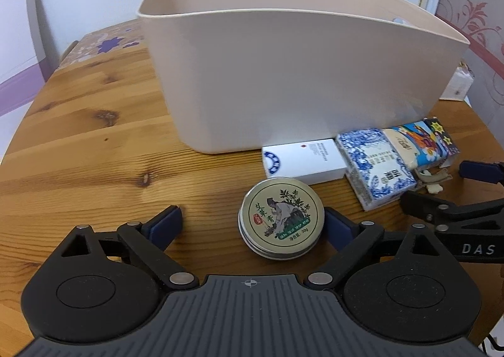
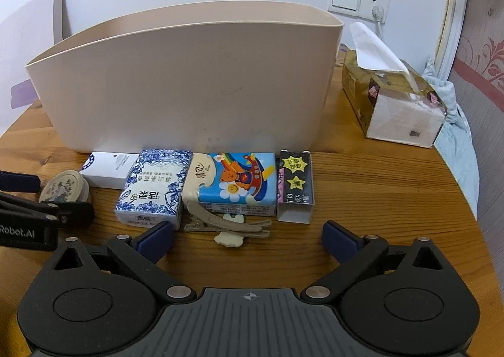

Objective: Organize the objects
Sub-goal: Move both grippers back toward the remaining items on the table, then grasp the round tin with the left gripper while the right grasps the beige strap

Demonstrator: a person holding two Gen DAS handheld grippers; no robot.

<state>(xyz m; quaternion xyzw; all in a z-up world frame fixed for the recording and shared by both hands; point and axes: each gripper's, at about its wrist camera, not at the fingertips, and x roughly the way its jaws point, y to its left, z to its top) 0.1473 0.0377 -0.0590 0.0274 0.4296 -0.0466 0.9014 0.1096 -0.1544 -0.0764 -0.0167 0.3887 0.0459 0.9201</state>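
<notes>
Left wrist view: left gripper [image 1: 252, 224] low over the wooden worktop [image 1: 94, 142], fingers spread wide. Round metal tin [image 1: 281, 227] with a printed green-and-cream lid lies flat between them, at lower centre of frame; the right blue pad is at or touching the tin's rim, the left pad well apart from it. Big beige plastic bin [image 1: 283, 73], smooth matte walls, rounded corners, fills upper centre and stands on the worktop. White rectangular carton [image 1: 302, 161] lies flat just behind the tin, against the bin's base.

Right wrist view: right gripper [image 2: 249, 237] at bottom of frame, fingers spread, nothing between them but bare wood. Just ahead, a row along the bin's front wall: blue-and-white floral tissue pack [image 2: 154, 187], soft wrapper; cartoon bear tissue pack [image 2: 233, 183], glossy film; small black box [image 2: 294, 183] with yellow star stickers, open end flap toward the camera. Beige hair clips [image 2: 226, 224], slim and long, lie in front of the packs at centre, with a cream cloud-shaped piece beside them. Gold-patterned tissue box [image 2: 390, 105] at right of frame, a white sheet sticking up. White wall switch and socket [image 2: 359, 1] upper right.
</notes>
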